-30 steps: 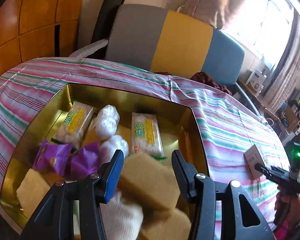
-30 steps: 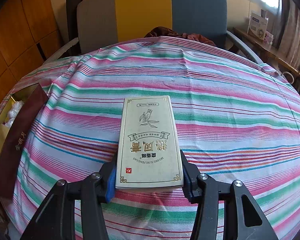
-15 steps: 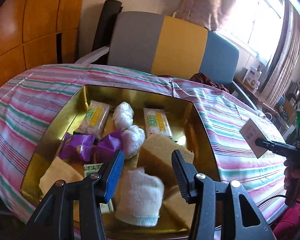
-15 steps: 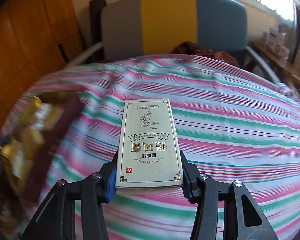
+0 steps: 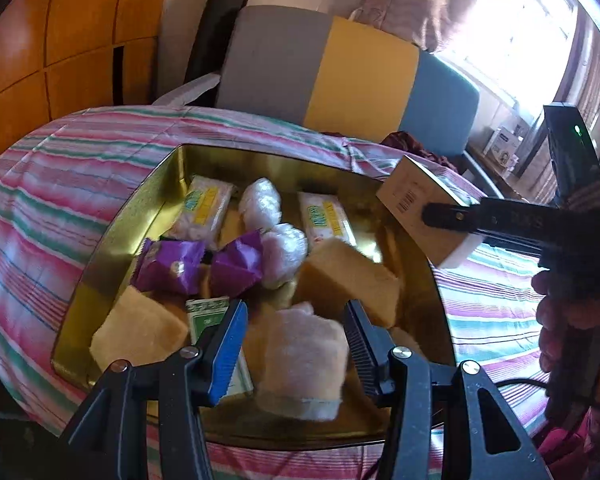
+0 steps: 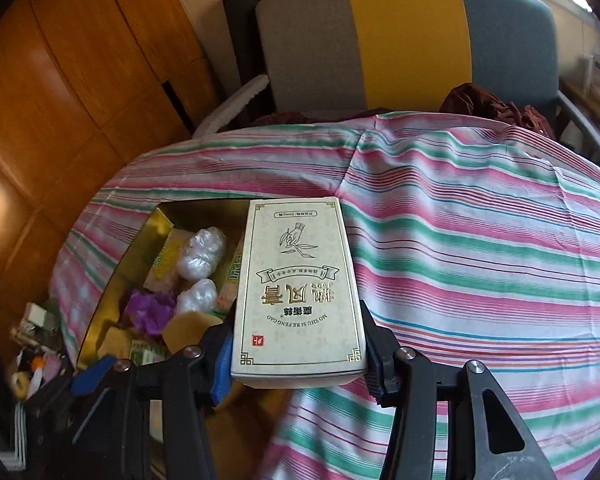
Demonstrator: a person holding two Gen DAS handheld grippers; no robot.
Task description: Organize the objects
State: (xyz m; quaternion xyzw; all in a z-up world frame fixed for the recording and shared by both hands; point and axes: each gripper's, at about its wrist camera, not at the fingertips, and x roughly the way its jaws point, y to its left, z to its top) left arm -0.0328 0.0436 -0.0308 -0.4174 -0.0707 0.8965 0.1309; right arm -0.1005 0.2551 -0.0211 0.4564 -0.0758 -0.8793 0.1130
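A gold tin [image 5: 156, 196] on the striped tablecloth holds purple packets [image 5: 168, 266], white plastic-wrapped balls [image 5: 260, 200], yellow-green packets [image 5: 206, 208], tan sponge-like blocks [image 5: 348, 280] and a white rolled cloth [image 5: 304, 360]. My left gripper [image 5: 296, 344] is open above the tin's near end, its fingers either side of the cloth without touching it. My right gripper [image 6: 298, 354] is shut on a cream box with gold print [image 6: 300, 280] and holds it over the tin's right edge; the box also shows in the left wrist view [image 5: 420, 208]. The tin shows in the right wrist view [image 6: 164, 216].
The striped tablecloth [image 6: 480, 260] stretches to the right of the tin. A grey, yellow and blue chair [image 6: 380, 40] stands behind the table. Wood panelling [image 6: 60, 100] is on the left. Clutter [image 6: 32, 344] lies below the table's left edge.
My right gripper has carried the cream box left, from over the cloth to the tin's right edge. My left gripper has pulled back and risen, empty, leaving a tan block in the tin.
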